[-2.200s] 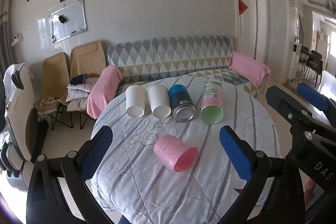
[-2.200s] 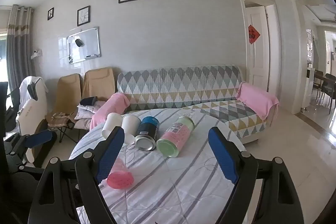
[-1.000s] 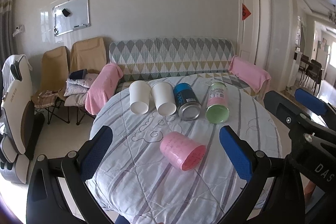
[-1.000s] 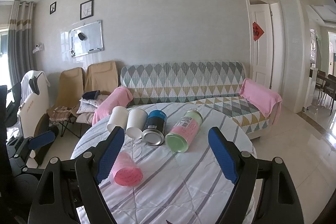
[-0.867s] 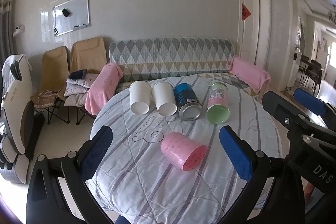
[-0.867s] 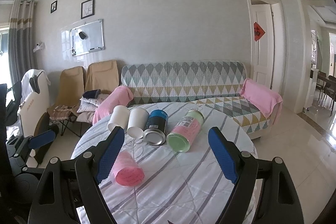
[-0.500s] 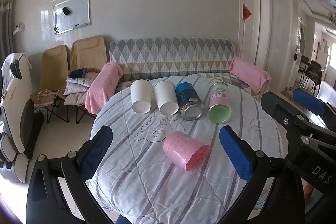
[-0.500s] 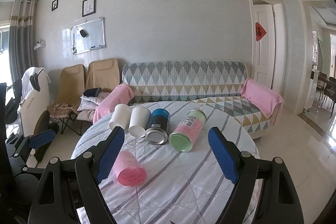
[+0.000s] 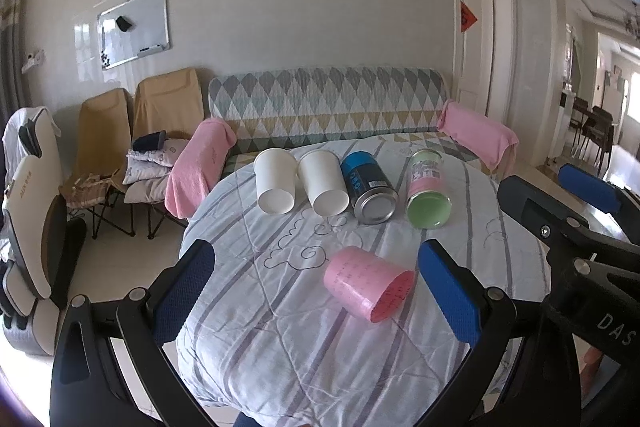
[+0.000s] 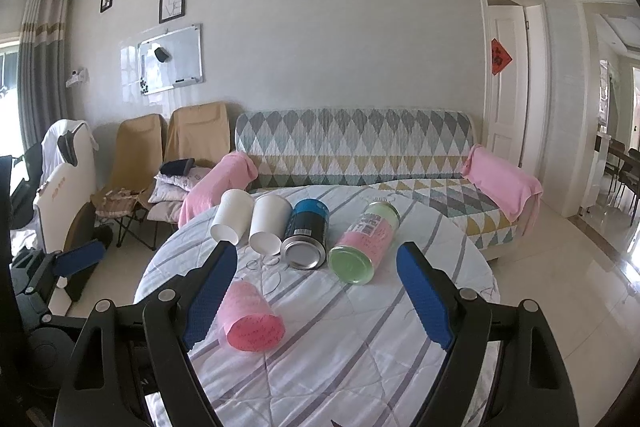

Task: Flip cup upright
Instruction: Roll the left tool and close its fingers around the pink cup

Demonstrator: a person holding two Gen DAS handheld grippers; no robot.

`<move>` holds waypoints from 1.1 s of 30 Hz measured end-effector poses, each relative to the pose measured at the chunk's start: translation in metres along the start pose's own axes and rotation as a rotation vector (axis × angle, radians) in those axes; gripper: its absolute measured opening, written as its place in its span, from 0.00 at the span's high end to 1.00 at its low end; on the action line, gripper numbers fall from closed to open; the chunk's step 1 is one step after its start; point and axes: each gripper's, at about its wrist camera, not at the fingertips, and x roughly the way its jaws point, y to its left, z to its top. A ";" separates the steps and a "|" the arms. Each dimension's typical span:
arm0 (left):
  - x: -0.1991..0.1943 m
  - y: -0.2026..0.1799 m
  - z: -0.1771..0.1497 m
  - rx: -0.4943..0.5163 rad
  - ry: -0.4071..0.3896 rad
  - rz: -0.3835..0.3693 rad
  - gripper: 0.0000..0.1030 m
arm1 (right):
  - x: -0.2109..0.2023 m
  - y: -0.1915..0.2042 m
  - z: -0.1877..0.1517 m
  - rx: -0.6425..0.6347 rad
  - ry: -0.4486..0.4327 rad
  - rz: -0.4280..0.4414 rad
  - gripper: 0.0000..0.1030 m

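Note:
A pink cup (image 9: pixel 366 287) lies on its side on the round table (image 9: pixel 280 327), its open mouth toward the near right; it also shows in the right wrist view (image 10: pixel 250 319). My left gripper (image 9: pixel 316 291) is open and empty, its blue pads on either side of the cup and a little nearer than it. My right gripper (image 10: pixel 316 295) is open and empty, with the cup just inside its left fingertip (image 10: pixel 210 287). Its fingers also show at the right of the left wrist view (image 9: pixel 568 203).
Behind the pink cup lies a row on its side: two white paper cups (image 9: pixel 276 185) (image 9: pixel 324 183), a blue can (image 9: pixel 370 187) and a pink-and-green jar (image 9: pixel 426 189). A patterned sofa (image 9: pixel 328 107), folding chairs (image 9: pixel 160 115) and a doorway (image 9: pixel 476 39) stand beyond the table.
Both grippers have risen slightly and drifted; the pink cup now sits lower and further right in the left wrist view. Nothing on the table has moved.

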 end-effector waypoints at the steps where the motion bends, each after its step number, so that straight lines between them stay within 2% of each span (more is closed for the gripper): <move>1: 0.001 0.002 0.001 0.007 0.003 -0.007 0.00 | 0.001 0.001 -0.001 0.000 0.005 -0.001 0.19; 6: 0.009 0.010 0.005 0.075 0.016 -0.053 0.00 | 0.005 0.005 -0.003 -0.005 0.019 -0.004 0.19; 10: 0.014 0.012 0.013 0.243 0.010 -0.110 0.00 | 0.009 0.005 -0.004 0.003 0.043 -0.002 0.19; 16: 0.031 -0.004 0.009 0.669 0.033 -0.226 0.00 | 0.016 0.001 -0.004 0.024 0.069 -0.022 0.19; 19: 0.042 -0.014 -0.002 0.882 0.060 -0.310 0.00 | 0.022 -0.001 -0.006 0.026 0.084 -0.023 0.19; 21: 0.050 -0.021 -0.010 0.991 0.070 -0.321 0.00 | 0.025 -0.002 -0.007 0.024 0.096 -0.025 0.19; 23: 0.055 -0.025 -0.015 1.066 0.067 -0.340 0.00 | 0.030 -0.005 -0.010 0.022 0.108 -0.032 0.19; 28: 0.070 -0.031 -0.015 1.176 0.107 -0.430 0.00 | 0.043 -0.012 -0.015 0.028 0.155 -0.036 0.19; 33: 0.078 -0.034 -0.019 1.318 0.150 -0.543 0.00 | 0.051 -0.020 -0.018 0.036 0.171 -0.031 0.19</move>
